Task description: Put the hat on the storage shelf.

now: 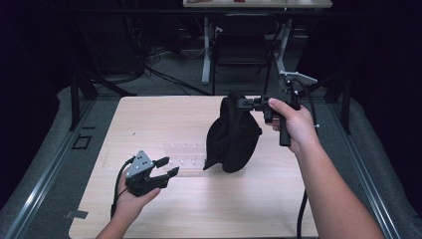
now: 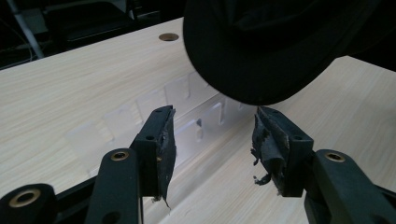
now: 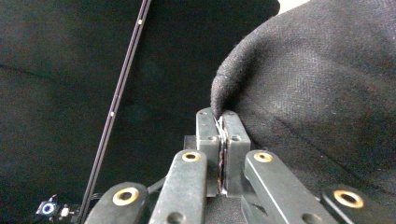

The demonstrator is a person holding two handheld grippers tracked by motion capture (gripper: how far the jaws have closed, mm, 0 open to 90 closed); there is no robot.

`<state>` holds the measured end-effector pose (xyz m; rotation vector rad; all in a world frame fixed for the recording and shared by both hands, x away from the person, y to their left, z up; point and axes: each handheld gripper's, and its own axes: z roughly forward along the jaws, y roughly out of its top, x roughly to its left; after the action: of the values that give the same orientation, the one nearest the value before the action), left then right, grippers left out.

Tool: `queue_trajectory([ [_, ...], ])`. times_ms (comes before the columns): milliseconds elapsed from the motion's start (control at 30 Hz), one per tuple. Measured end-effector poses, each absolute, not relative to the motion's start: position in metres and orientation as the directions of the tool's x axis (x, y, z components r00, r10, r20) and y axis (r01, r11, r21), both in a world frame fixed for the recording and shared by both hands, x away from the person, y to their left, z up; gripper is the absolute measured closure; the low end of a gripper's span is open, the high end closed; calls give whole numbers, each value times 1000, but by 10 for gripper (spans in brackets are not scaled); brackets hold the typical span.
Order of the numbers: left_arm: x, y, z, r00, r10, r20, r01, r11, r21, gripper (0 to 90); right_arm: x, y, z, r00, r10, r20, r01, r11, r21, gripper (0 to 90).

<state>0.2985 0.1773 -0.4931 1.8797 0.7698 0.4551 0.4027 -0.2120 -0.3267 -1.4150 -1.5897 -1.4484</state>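
Right hand-held gripper (image 1: 247, 103): jaws pressed together on the edge of a black hat (image 1: 234, 134), lifted, lower edge hanging just over the counter (image 1: 164, 204). Left hand-held gripper (image 1: 166, 167): jaws apart, nothing between them, low over the counter, aimed at a clear plastic tray (image 1: 185, 155) lying flat beside the hat.

The hat (image 3: 327, 93) was black, matt, coarse woven cloth. The worktop (image 1: 159, 119) was pale, smooth wood grain. A clear plastic tray (image 2: 154, 116) looked glossy. The left tongs (image 2: 212, 140) wore frayed black padding.
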Motion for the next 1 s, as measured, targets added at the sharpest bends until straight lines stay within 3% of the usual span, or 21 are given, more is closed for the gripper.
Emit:
queue_trajectory([
  [1000,310,112,-480,801,599,14,242,-345,907,556,420,-200,-340,-264,322,909,929,-168,329,889],
])
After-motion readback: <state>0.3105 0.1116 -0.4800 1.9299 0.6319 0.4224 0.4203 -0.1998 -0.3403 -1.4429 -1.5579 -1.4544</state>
